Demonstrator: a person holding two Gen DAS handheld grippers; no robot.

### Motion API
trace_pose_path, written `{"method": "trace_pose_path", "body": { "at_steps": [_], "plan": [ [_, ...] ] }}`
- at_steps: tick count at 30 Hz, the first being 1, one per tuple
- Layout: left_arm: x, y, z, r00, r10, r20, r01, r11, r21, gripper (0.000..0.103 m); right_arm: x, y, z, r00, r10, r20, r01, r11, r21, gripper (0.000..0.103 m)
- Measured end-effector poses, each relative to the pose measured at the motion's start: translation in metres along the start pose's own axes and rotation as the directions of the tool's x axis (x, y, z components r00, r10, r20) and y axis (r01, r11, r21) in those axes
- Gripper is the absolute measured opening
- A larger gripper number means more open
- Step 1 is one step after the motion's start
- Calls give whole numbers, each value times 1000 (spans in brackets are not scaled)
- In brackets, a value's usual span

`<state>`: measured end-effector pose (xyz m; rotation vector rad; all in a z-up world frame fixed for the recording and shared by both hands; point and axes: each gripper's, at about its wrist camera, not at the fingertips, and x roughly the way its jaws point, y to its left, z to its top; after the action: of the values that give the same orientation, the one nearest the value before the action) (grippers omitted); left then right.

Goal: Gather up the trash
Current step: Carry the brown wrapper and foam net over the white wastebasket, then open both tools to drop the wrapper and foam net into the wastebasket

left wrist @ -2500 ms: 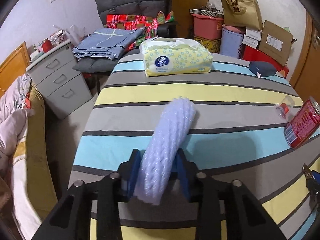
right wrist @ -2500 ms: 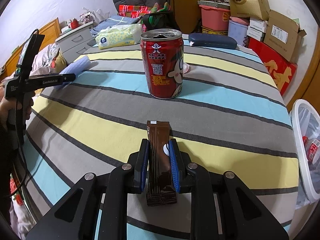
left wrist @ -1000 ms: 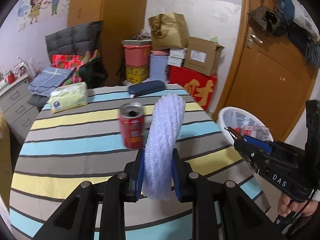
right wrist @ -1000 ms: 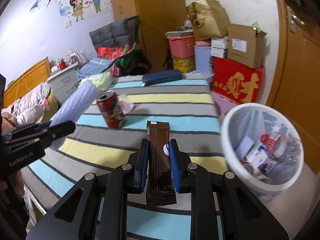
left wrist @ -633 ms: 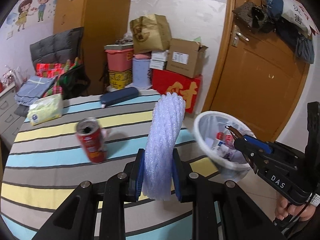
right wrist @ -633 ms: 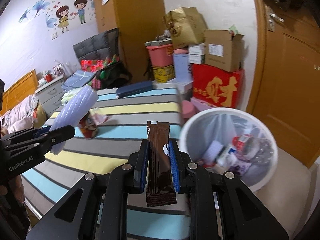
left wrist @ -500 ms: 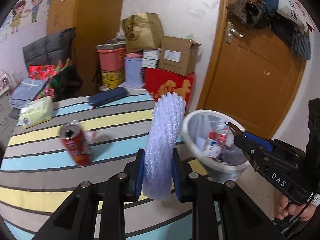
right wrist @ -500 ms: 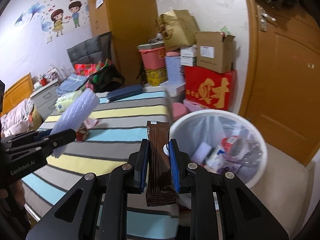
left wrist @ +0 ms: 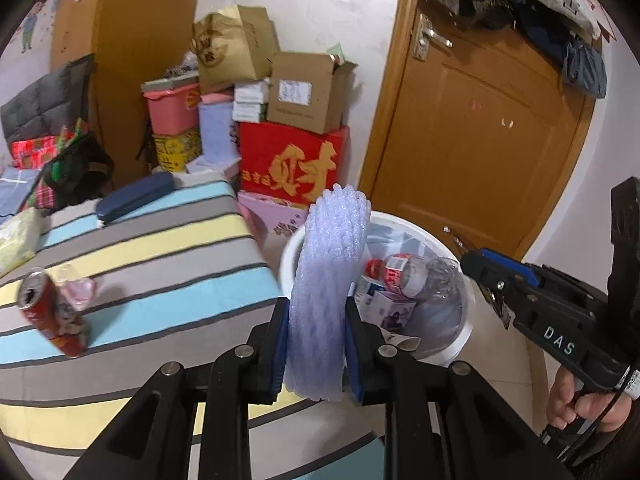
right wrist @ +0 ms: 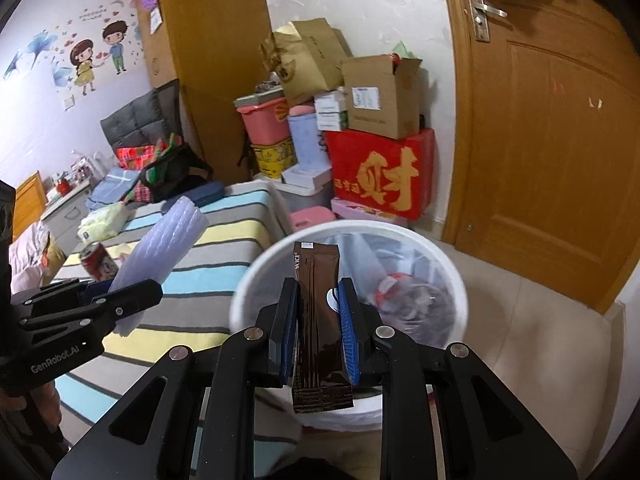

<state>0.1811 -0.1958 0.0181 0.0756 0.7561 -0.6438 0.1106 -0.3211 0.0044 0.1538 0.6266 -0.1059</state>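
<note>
While the right gripper [right wrist: 319, 332] clamps the brown sachet [right wrist: 319, 320] at the white bin's [right wrist: 460, 292] 6 o'clock rim and the left gripper [left wrist: 316, 344] pinches the foam sleeve [left wrist: 326, 292] at its 9 o'clock, carry both over the opening before release.

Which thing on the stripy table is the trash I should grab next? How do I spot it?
Find the table with the striped cloth, beside the white bin. Near its left side stands a red drink can, leaning, its top already opened. The tissue pack is soft and yellow, and the dark blue case is long and flat; only the can is red, round and shiny.
</note>
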Motion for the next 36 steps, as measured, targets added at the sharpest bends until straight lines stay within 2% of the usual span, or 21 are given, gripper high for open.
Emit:
{"method": "trace_pose_path", "body": {
  "at_steps": [5, 8, 18, 24, 33, 34, 35, 36],
  "plan": [
    [30, -14, 3, 999, -21, -43, 20, 1000, -6, 26, 8, -18, 2, 1000, 8, -16, -8, 1000, 27, 21],
    [40, -23, 5, 999, 0, -43, 1, 1000, 27, 26, 15, -23, 2, 999, 4, -37, -3, 1000, 27, 21],
    [79, -30, 7, 995, -20, -97, 22, 1000, 22, 26, 39, -35, 2, 996, 13, -90, -12, 1000, 17, 21],
    [94, -28, 8, 992, -27, -122, 28, 1000, 1, 28, 49, -40, 0, 993, -10, -115, 11, 1000, 5, 21],
    [95, -29, 8, 993, -23, -115, 25, 1000, 8, 33, 52, -41, -1, 993, -11, -120, 12, 1000, 7, 22],
    [94, -28, 7, 993, -32, -114, 32, 999, 1, 41, 52, -41, -1, 993, -12, -121, 12, 1000, 1, 22],
    [93, -28, 7, 994, -24, -111, 24, 1000, -2, 53, 51, -40, -1, 993, -17, -119, 17, 1000, -4, 22],
    [91, -27, 7, 994, -17, -104, 17, 1000, -3, 56, 51, -39, 0, 993, -26, -117, 25, 1000, -8, 22]
  ]
}}
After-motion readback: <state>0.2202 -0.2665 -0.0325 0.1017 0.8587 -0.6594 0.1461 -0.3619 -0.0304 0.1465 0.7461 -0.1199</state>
